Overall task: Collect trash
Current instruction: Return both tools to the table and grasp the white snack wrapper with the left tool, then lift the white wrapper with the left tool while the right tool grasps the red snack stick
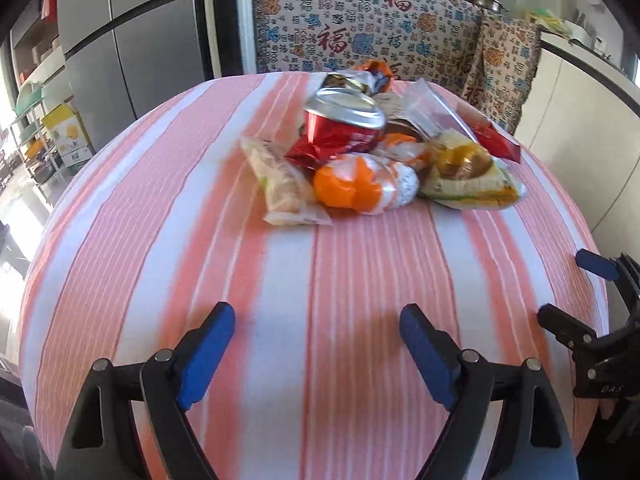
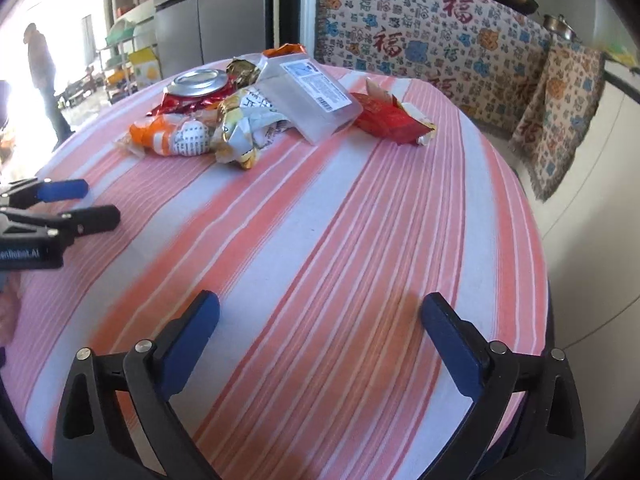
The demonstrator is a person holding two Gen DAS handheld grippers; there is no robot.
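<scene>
Striped tablecloth (image 1: 320,320), patterned wall hanging (image 1: 360,28)

The tablecloth (image 1: 320,280) has orange-pink and white stripes. The crushed can (image 1: 344,124) is red with a silver top; the wrapper (image 1: 352,188) in front of it is orange and white, and a packet (image 2: 390,120) toward the far right edge is red. Both grippers' pads (image 2: 188,344) are blue on black fingers. The wall cloth (image 1: 360,28) is cream with red, blue and orange characters.
</scene>
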